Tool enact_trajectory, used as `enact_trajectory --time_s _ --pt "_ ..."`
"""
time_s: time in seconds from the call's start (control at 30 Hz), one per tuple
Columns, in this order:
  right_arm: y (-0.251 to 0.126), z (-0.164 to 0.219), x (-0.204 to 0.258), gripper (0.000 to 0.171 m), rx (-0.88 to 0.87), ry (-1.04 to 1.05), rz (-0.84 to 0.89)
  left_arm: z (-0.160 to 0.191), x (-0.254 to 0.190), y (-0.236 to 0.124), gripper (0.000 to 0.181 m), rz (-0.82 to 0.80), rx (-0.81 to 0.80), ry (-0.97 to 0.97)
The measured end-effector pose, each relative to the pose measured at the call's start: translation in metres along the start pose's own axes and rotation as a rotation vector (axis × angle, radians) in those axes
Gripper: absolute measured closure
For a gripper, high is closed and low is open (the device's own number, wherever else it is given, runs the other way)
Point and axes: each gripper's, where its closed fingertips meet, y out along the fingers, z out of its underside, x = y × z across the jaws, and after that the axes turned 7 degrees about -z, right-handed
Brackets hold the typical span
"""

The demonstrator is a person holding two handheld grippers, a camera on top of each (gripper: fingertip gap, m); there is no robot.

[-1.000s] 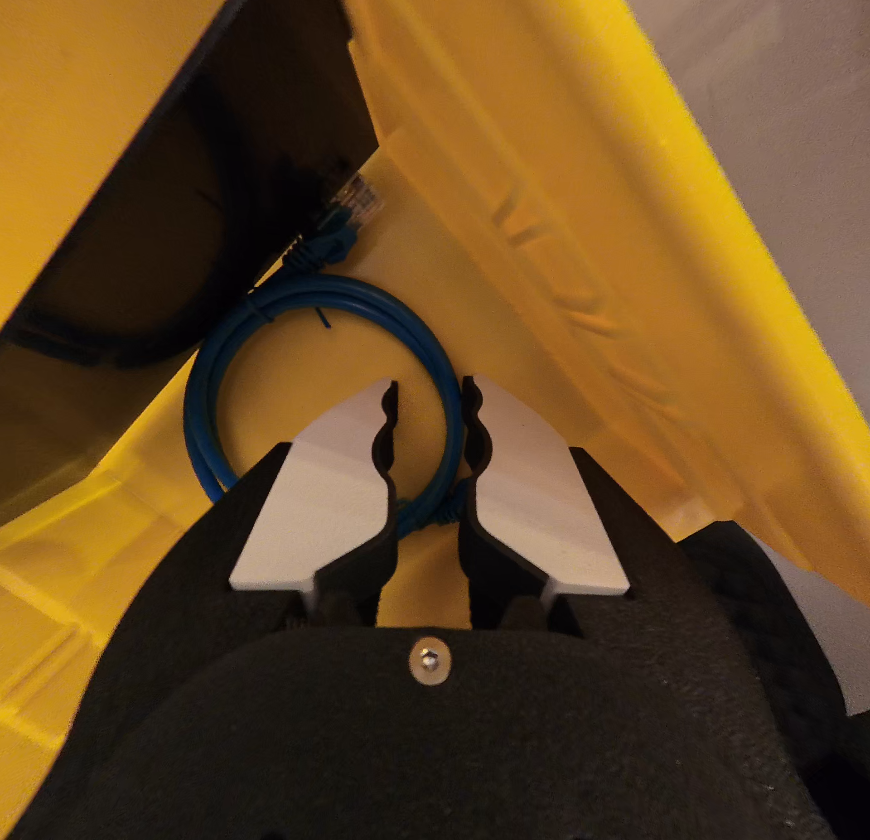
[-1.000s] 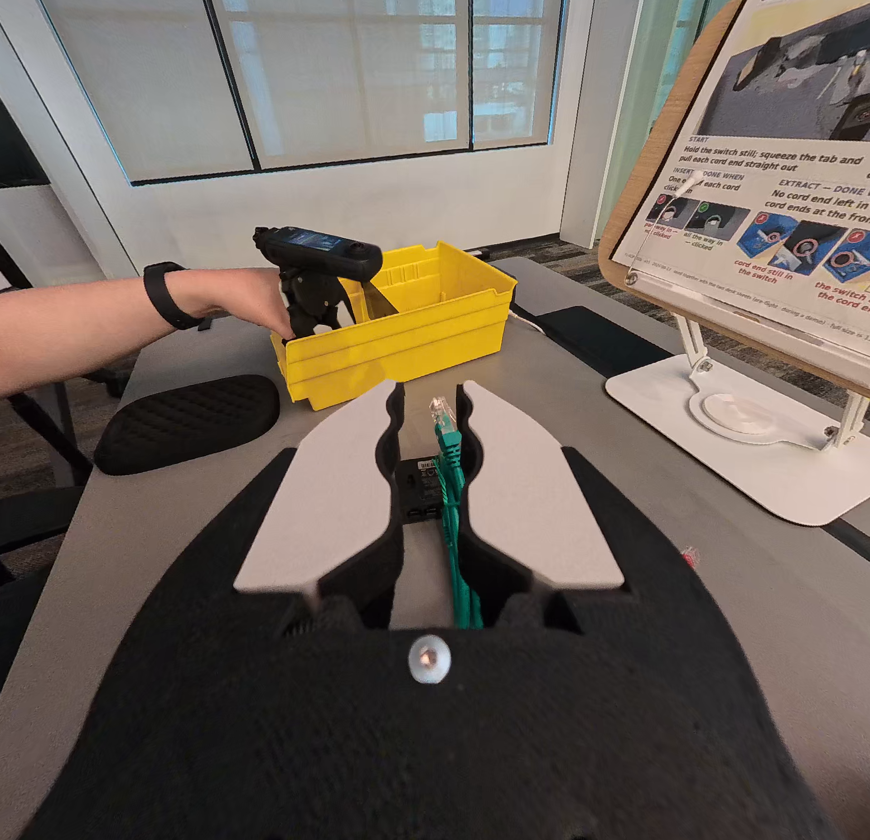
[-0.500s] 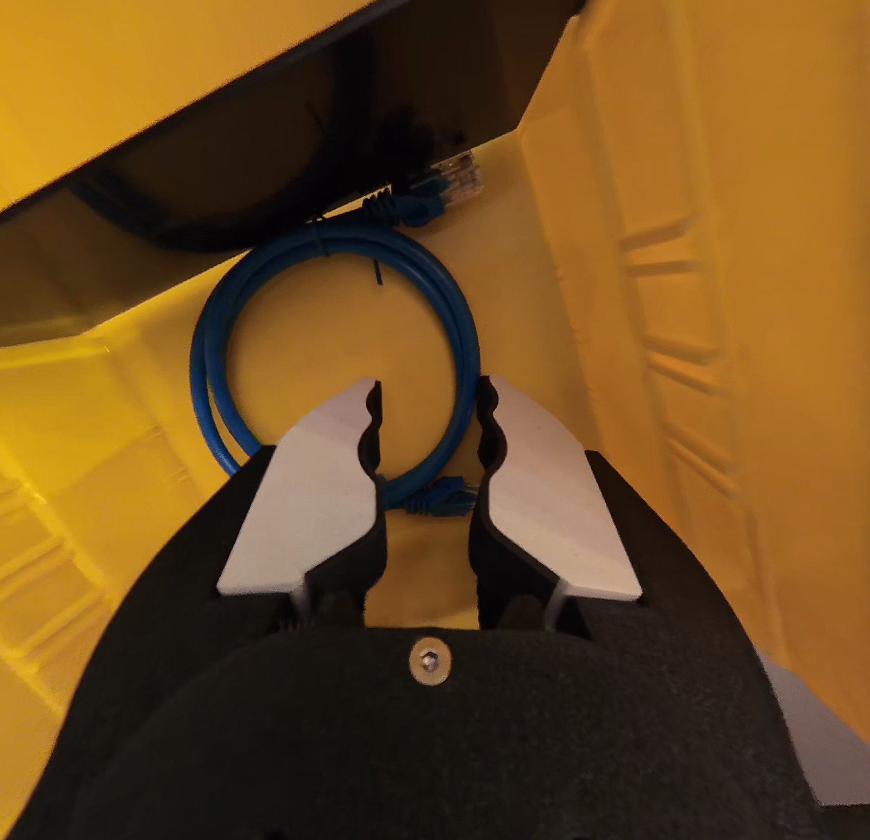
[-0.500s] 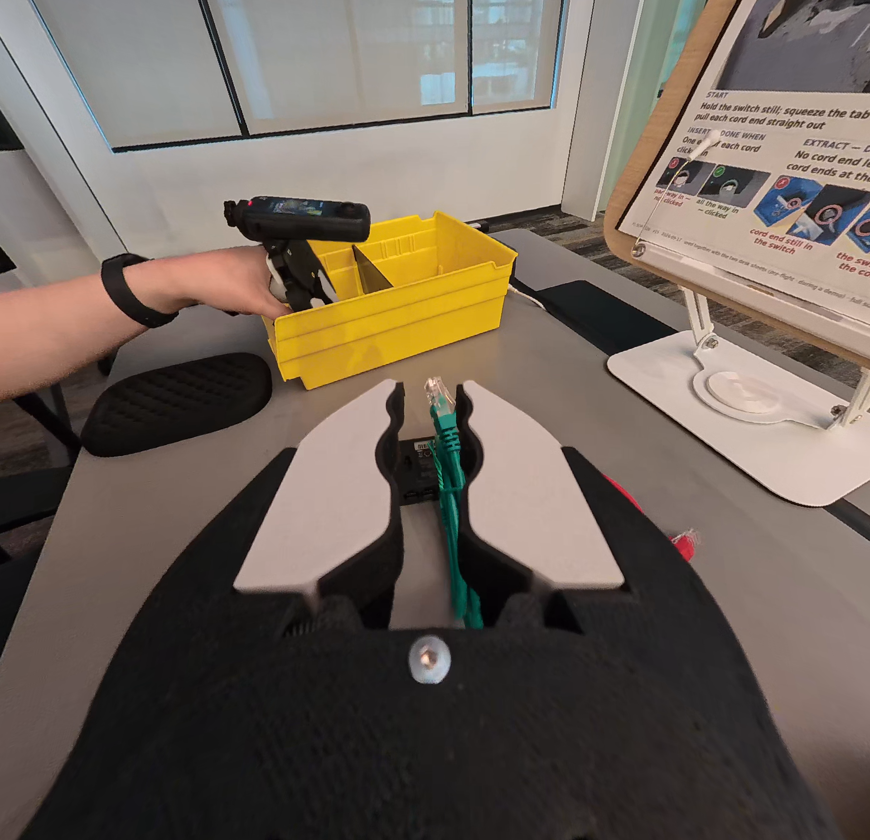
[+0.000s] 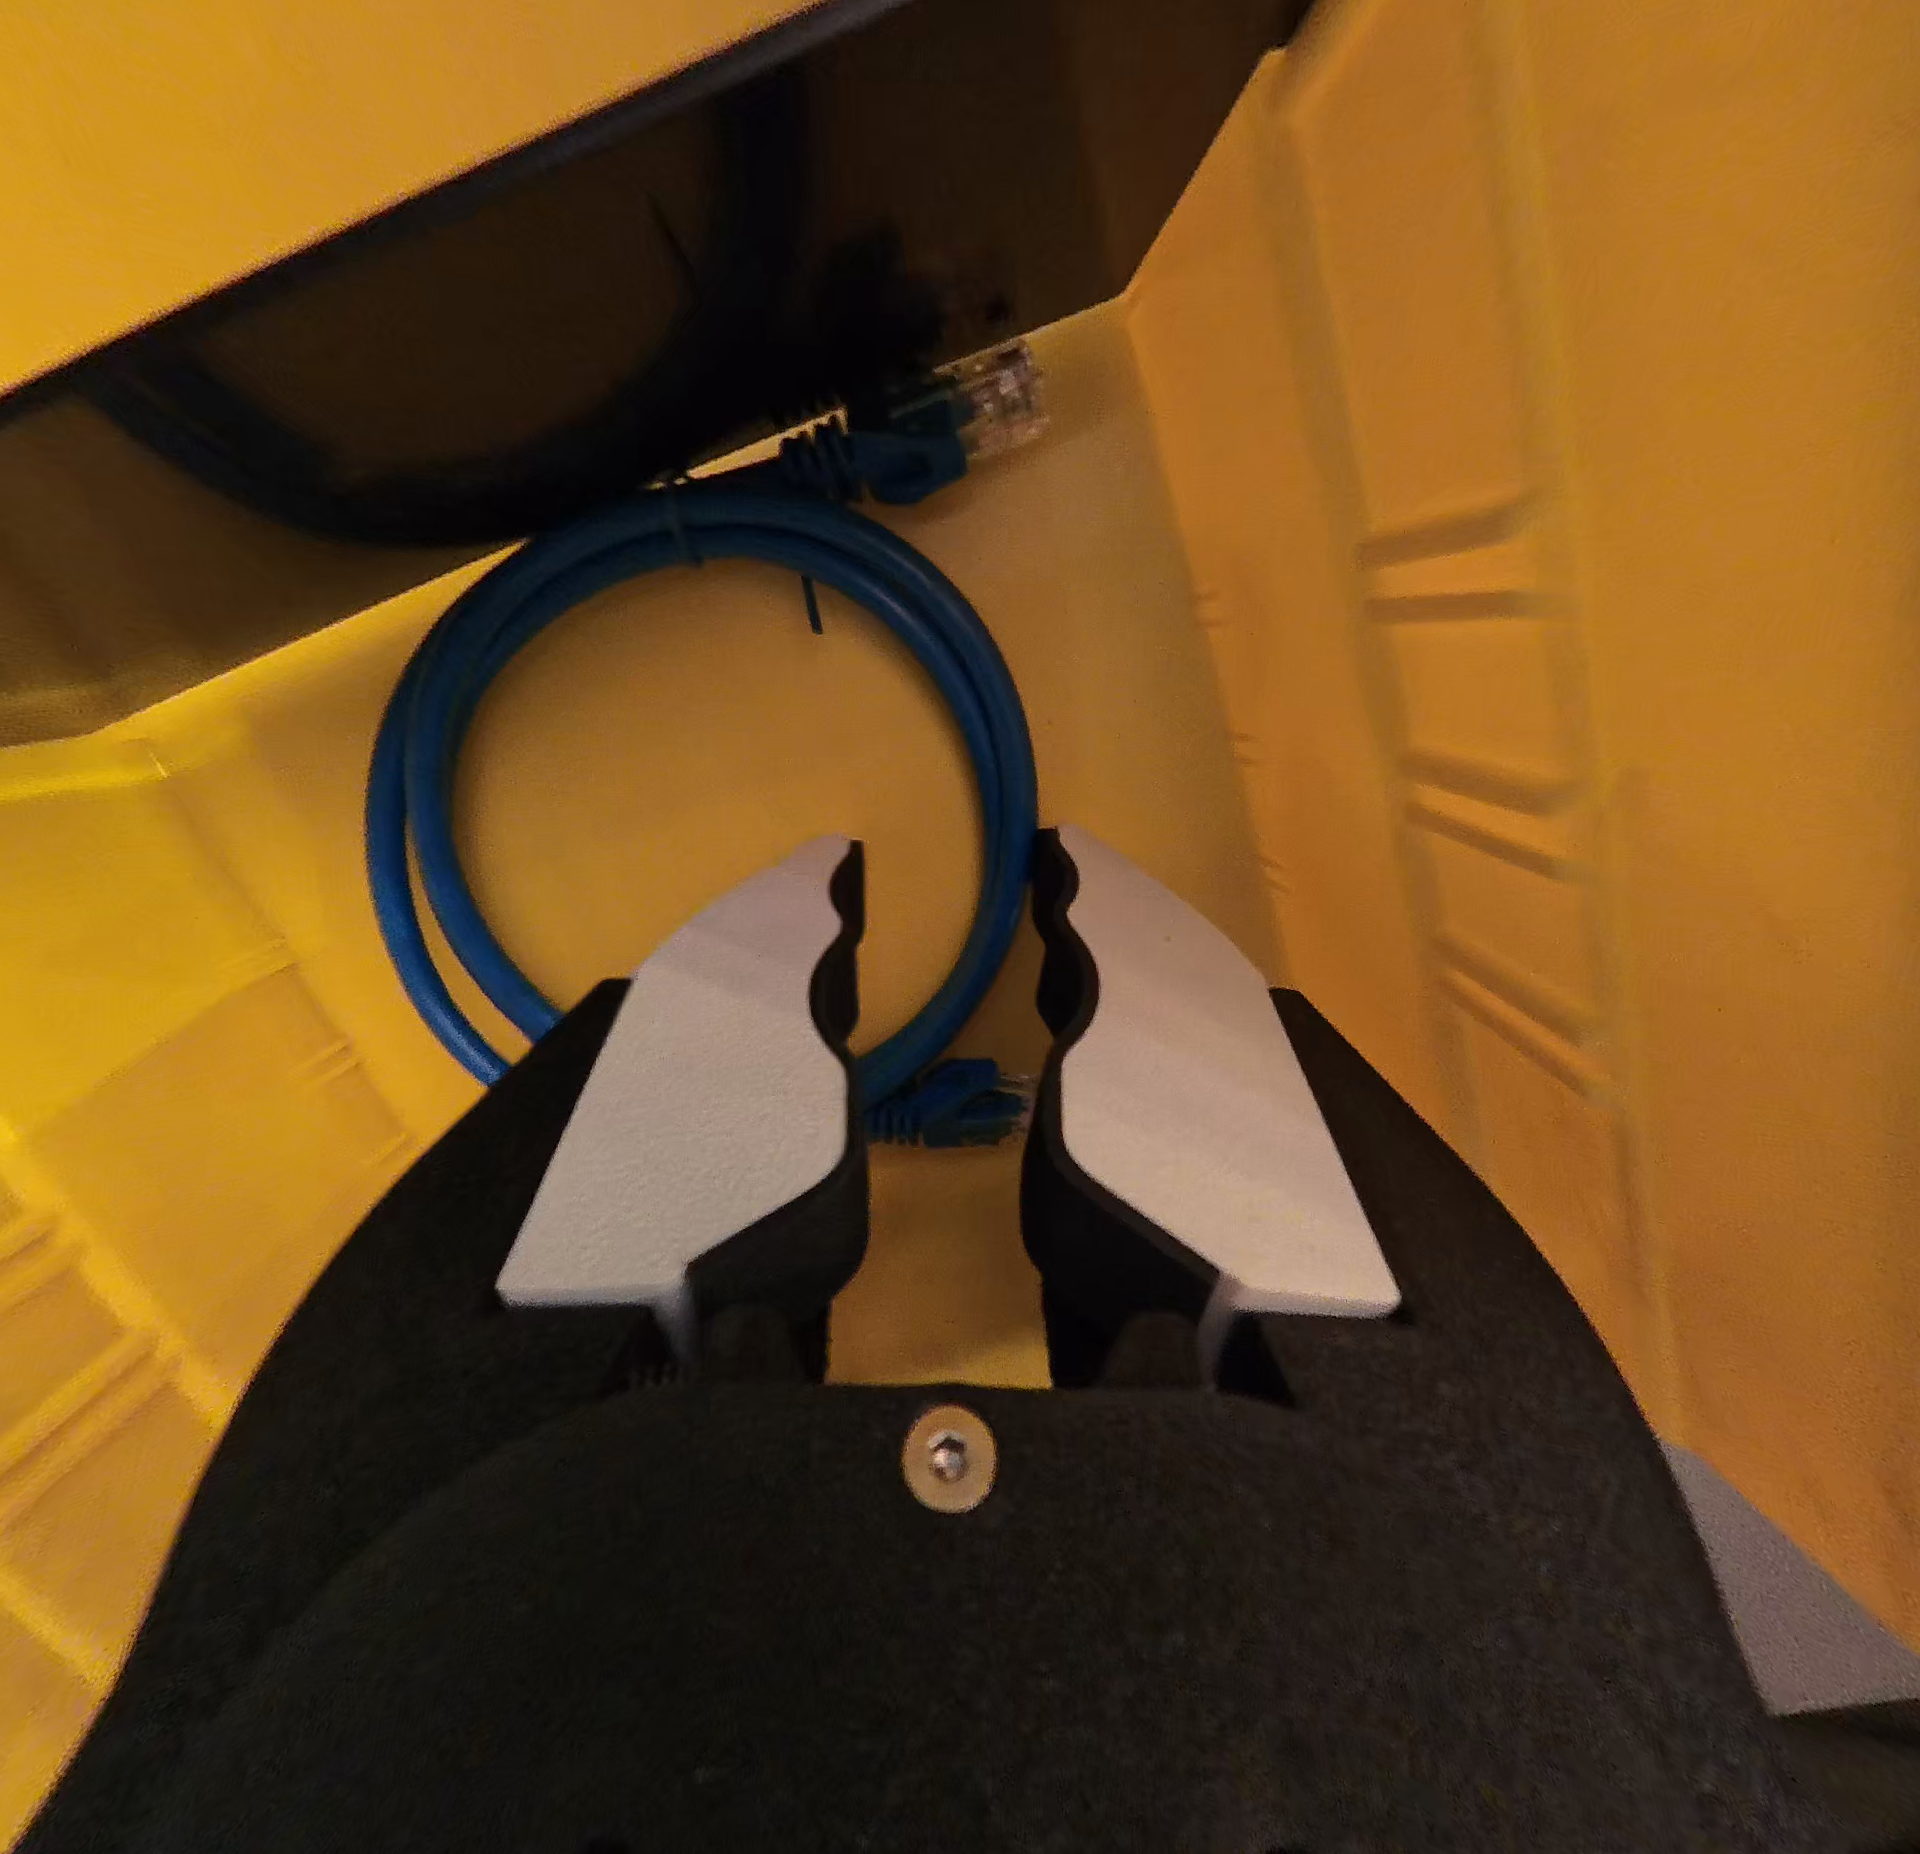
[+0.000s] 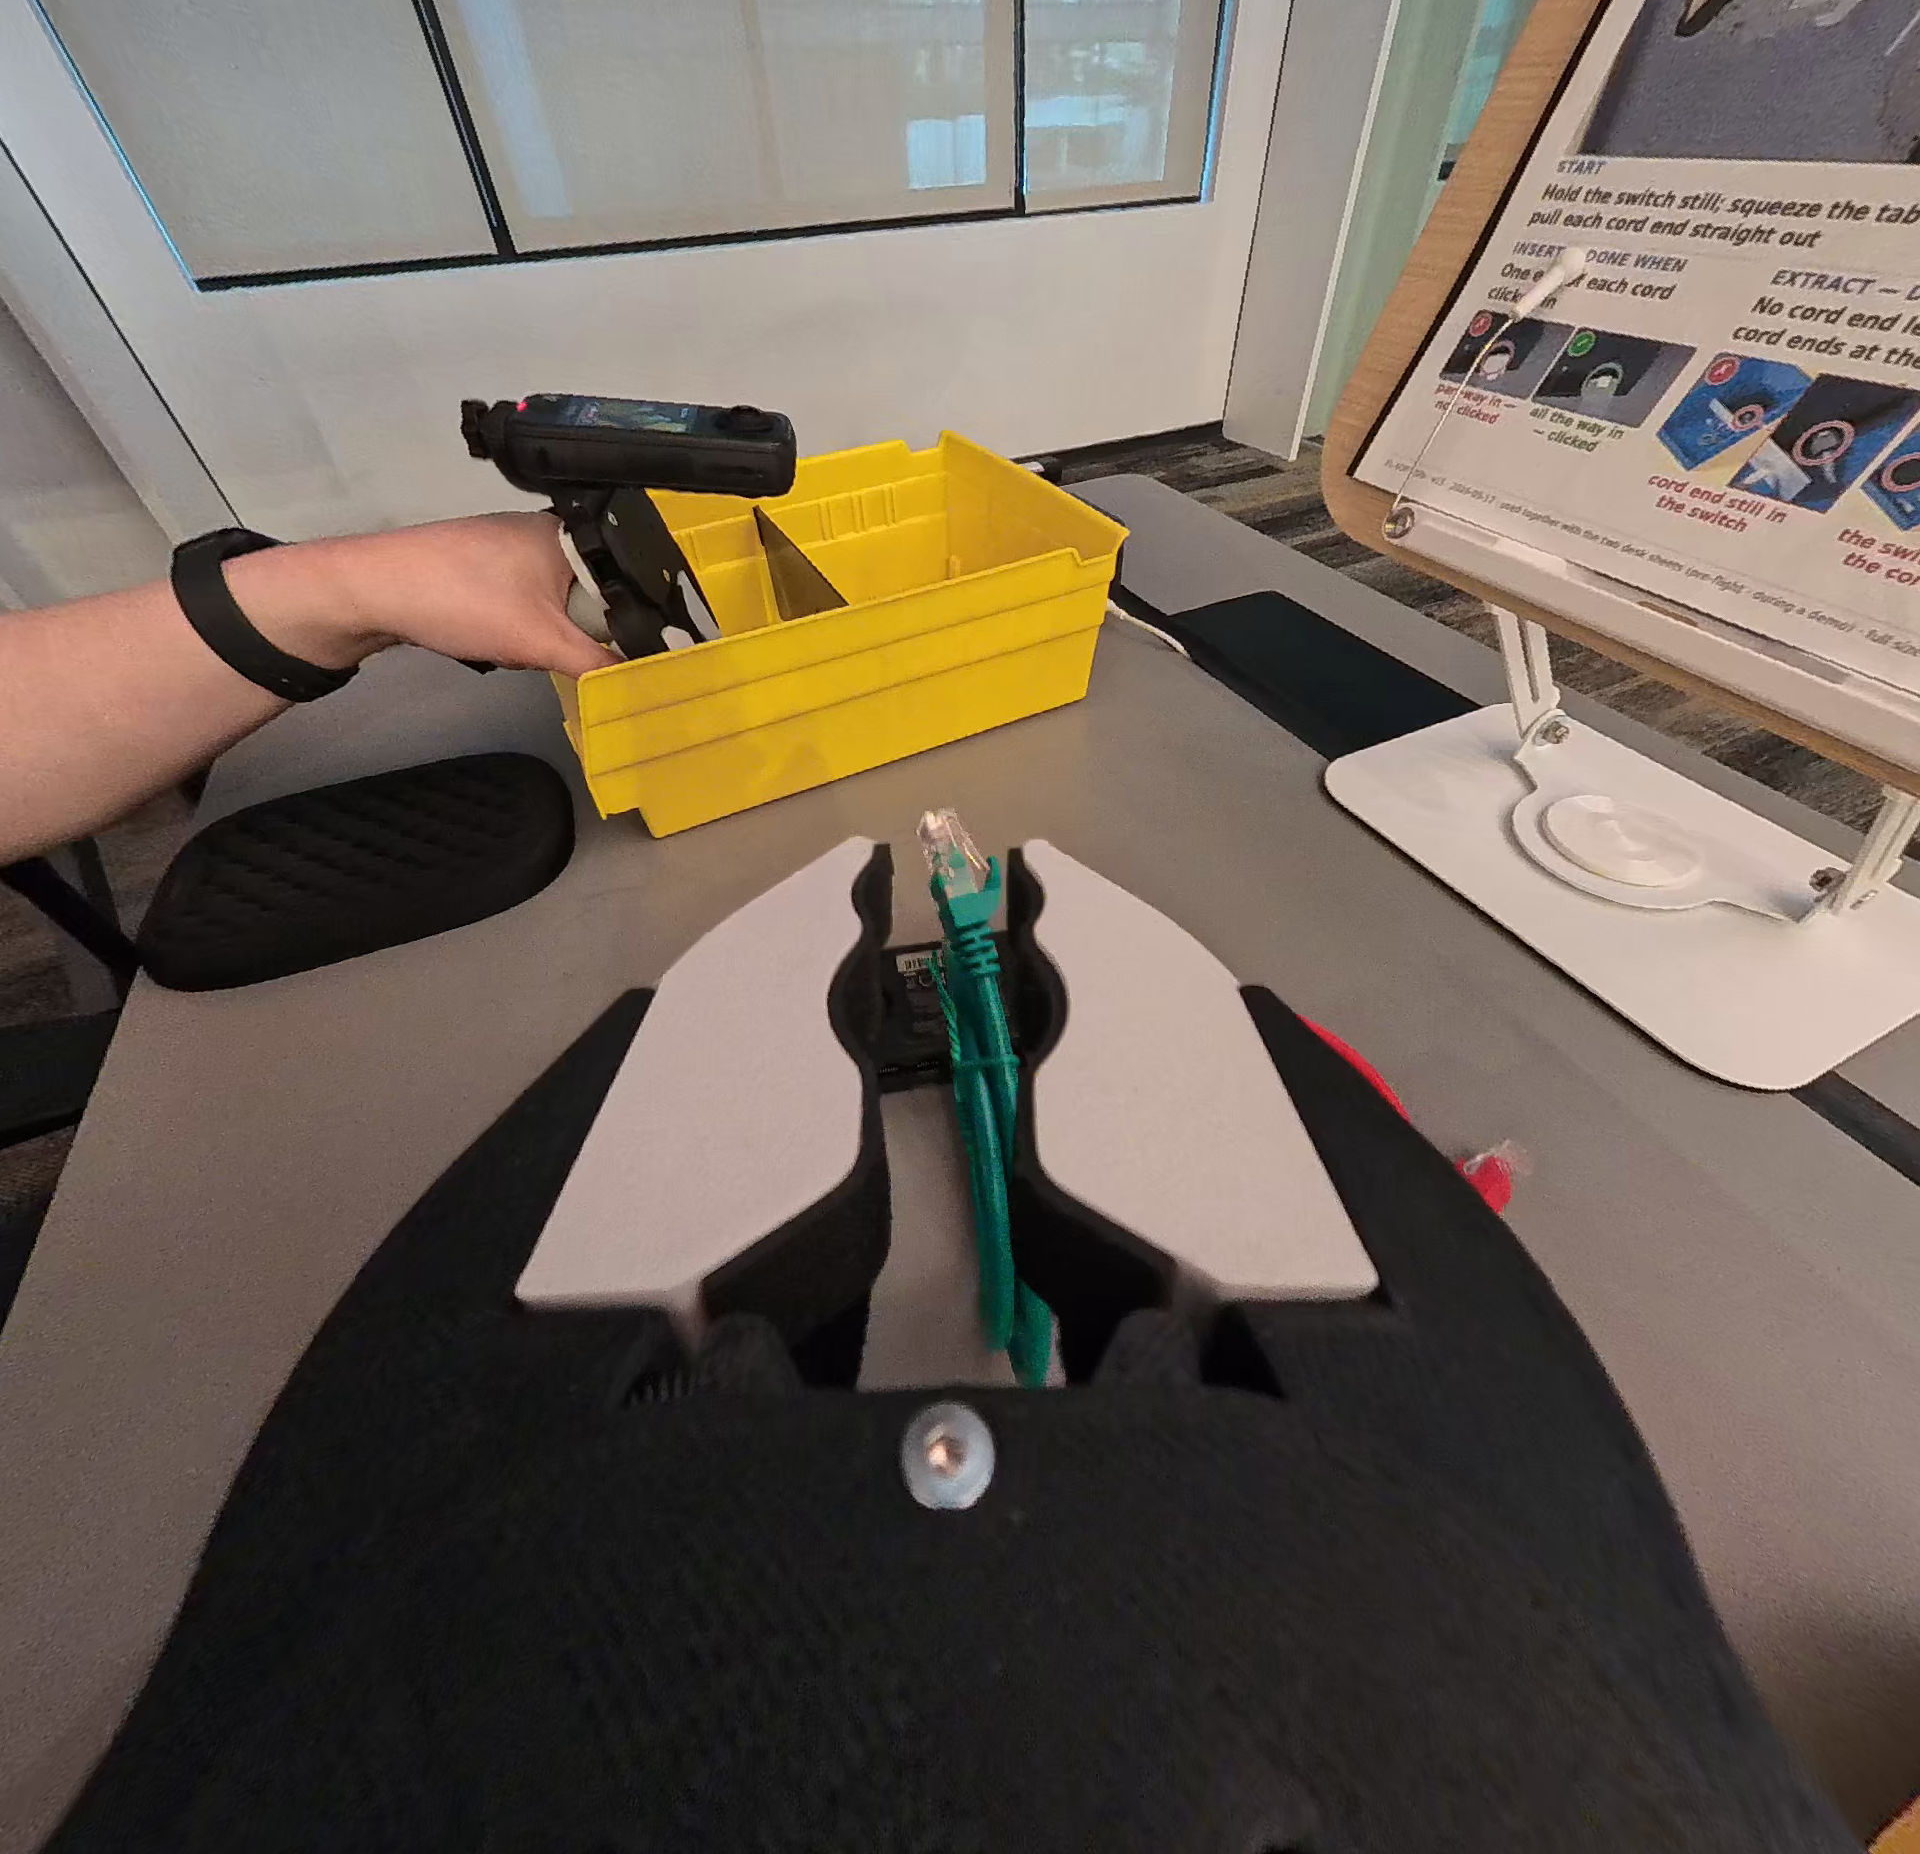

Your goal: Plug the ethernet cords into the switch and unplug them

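**Operator:** My left gripper (image 5: pixel 945 859) is inside the yellow bin (image 5: pixel 1558 661), fingers spread and pinching nothing. The blue cord (image 5: pixel 707 765) lies coiled flat on the bin floor directly ahead of the tips. One plug (image 5: pixel 956 1113) sits between my fingers, low in the gap; the other plug (image 5: pixel 977 417) lies beyond the coil, ahead and slightly right.

**Supervisor:** How will it handle?

**Operator:** I judge it light and limp. A tie (image 5: pixel 681 547) binds the loops at the far side, so the coil should lift as one piece. The jacket looks smooth and may slide; the clear plug ends and their latch tabs look fragile. I would close on the ribbed boot behind the near plug, not on the tip.

**Supervisor:** And the right side?

**Operator:** My right gripper (image 6: pixel 951 869) has its fingers closed partway on the green cord (image 6: pixel 982 1129), which runs up the gap with its plug (image 6: pixel 951 854) standing past the tips. The switch (image 6: pixel 914 1015) rests on the table (image 6: pixel 1195 828), below and just behind that plug.
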Motion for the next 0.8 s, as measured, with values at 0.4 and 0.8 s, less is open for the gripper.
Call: enact_trajectory --time_s 0.4,0.8 --pt "-0.003 0.003 -0.004 0.150 0.012 0.002 0.008 0.004 0.004 -0.011 0.174 0.109 -0.017 0.027" --pt "0.000 0.003 0.000 0.152 0.009 0.004 -0.009 -0.016 0.018 -0.081 0.175 0.202 -0.272 -0.023"
